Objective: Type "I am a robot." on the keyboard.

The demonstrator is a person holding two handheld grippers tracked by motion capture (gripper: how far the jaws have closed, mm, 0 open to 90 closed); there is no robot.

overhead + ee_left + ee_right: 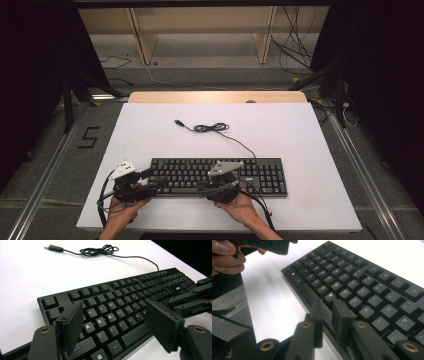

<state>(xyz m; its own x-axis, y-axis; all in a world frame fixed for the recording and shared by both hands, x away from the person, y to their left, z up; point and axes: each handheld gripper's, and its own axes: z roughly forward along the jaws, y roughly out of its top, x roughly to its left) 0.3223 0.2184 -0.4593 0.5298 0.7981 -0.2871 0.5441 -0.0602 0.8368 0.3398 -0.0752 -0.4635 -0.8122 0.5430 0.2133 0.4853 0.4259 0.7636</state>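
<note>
On the white table top [150, 135], a flat black plastic computer keyboard [250, 175] lies near the front edge, its thin black cable [215, 128] coiled behind it. At its left end, the left gripper [155, 179] hovers with jaws spread wide above the letter keys, holding nothing. Toward the middle, the right gripper [202, 189] has its jaws nearly pressed together at the keyboard's front edge, with nothing visible between them.

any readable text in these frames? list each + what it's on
"5" – black mark on the floor left of the table.
"Esc", "W", "A", "S", "D", "Z", "C", "Alt" – keys of the keyboard, left gripper view.
"G", "H", "J", "K", "L", "U", "O", "P", "B" – keys, right gripper view.
Brand mark on the keyboard's top right: too small to read.
Remaining key legends: blurred.
</note>
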